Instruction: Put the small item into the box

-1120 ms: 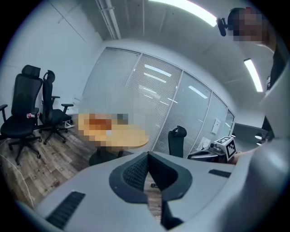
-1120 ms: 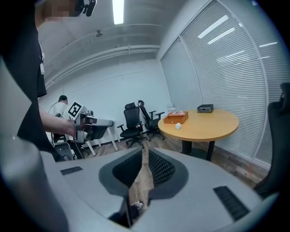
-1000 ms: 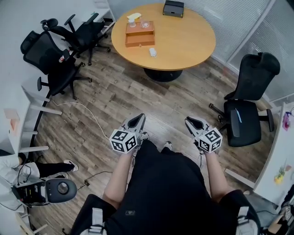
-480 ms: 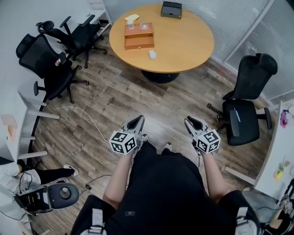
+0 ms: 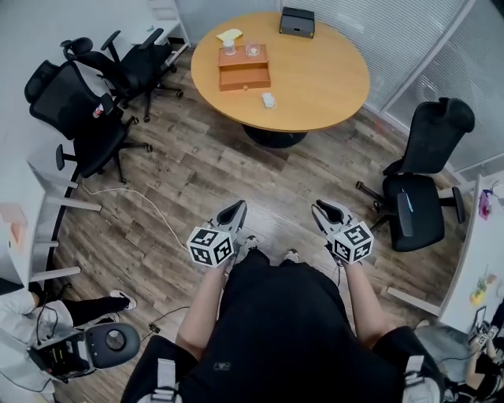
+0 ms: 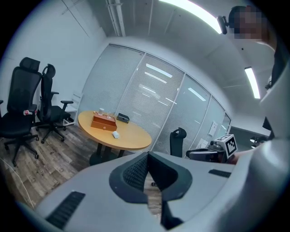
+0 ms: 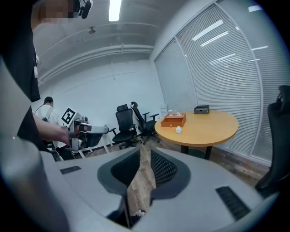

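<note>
A wooden box (image 5: 244,67) stands on the round table (image 5: 331,86), far ahead of me. The small white item (image 5: 269,100) lies on the tabletop just in front of the box. Both grippers are held over the floor, well short of the table. My left gripper (image 5: 236,206) is shut and empty; its view shows the box (image 6: 105,121) and the item (image 6: 116,134) in the distance. My right gripper (image 5: 321,206) has just been opening: a narrow gap shows between its jaws with nothing in it. Its view shows the box (image 7: 174,120) and the item (image 7: 178,130).
Black office chairs (image 5: 87,102) stand left of the table, and another chair (image 5: 429,181) stands at the right. A black case (image 5: 297,21) and small bottles (image 5: 230,43) share the tabletop. A cable (image 5: 134,189) runs over the wooden floor. A person (image 5: 24,311) sits at lower left.
Both grippers have shifted slightly over the floor with the person. The right one has drifted a little left in the head view, and the table now sits slightly further right.
</note>
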`<act>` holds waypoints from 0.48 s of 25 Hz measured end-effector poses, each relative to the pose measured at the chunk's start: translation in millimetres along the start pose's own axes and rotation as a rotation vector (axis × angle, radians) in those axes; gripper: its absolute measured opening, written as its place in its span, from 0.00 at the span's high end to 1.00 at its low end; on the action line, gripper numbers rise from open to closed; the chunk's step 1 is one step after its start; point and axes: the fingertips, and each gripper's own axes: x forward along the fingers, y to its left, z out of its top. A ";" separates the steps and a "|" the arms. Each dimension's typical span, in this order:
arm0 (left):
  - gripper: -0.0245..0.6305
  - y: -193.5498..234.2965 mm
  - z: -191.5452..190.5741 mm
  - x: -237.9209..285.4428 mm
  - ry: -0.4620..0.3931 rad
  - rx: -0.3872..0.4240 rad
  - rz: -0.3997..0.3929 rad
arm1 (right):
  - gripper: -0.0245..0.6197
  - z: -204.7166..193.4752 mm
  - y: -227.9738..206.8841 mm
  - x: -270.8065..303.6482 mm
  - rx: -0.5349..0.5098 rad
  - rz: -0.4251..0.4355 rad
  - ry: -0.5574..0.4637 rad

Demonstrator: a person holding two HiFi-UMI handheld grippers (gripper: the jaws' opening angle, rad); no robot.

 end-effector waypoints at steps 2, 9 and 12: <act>0.95 8.8 3.2 -4.2 -0.002 0.003 0.001 | 0.89 1.2 6.3 9.4 -0.003 0.005 0.009; 0.95 50.1 6.8 -30.3 -0.007 -0.015 0.021 | 0.89 7.1 30.4 49.5 -0.016 0.016 0.028; 0.95 69.1 4.2 -43.8 -0.006 -0.025 0.036 | 0.89 8.2 42.2 67.4 -0.020 0.027 0.032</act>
